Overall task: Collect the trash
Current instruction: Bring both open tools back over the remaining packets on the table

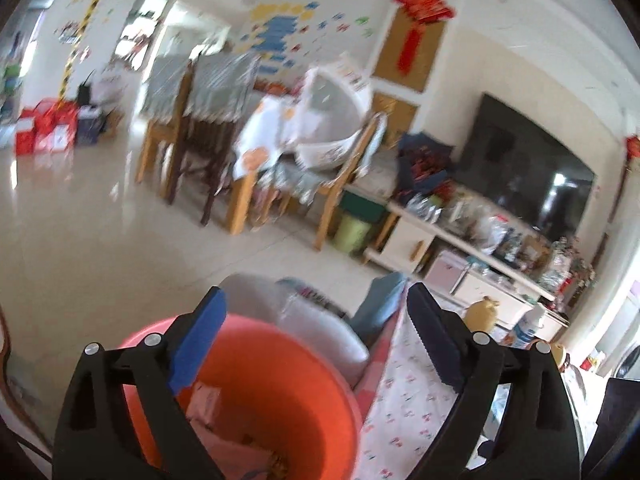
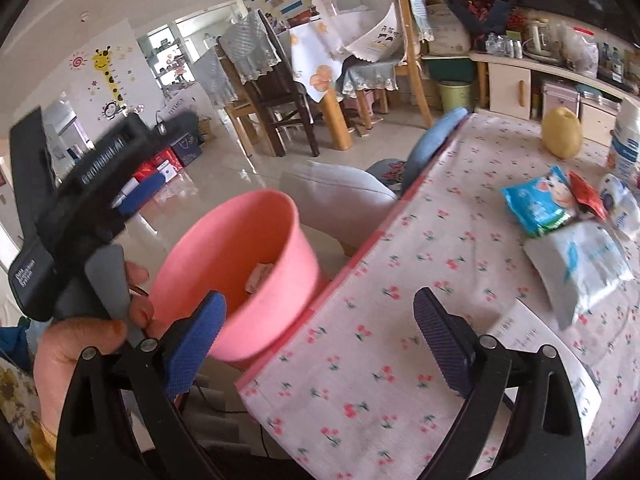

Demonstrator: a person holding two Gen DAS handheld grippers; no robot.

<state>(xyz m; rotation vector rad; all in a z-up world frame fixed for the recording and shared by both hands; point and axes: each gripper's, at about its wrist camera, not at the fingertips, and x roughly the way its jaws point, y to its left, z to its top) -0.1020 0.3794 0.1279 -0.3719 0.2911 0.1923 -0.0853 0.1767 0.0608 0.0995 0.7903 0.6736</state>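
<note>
It was a lived-in family home, an open living and dining room. A dark television point(image 1: 524, 168) stood on a low white cabinet point(image 1: 412, 240) crowded with jars and packets. Wooden dining chairs point(image 2: 276, 92) with cloth covers ringed a clothed dining table point(image 2: 316, 60) bearing a mesh food cover point(image 2: 356, 12). A giraffe height-chart sticker point(image 2: 110, 76) and red hanging ornaments point(image 1: 420, 20) decorated the pale walls, above a glossy tiled floor point(image 1: 100, 208). The near surface point(image 2: 400, 300) wore a cherry-print cloth.

Pink bin point(image 2: 256, 248), white cherry-print tablecloth point(image 2: 400, 320), blue-and-white wrappers point(image 2: 538, 206), yellow pear point(image 2: 562, 132).
</note>
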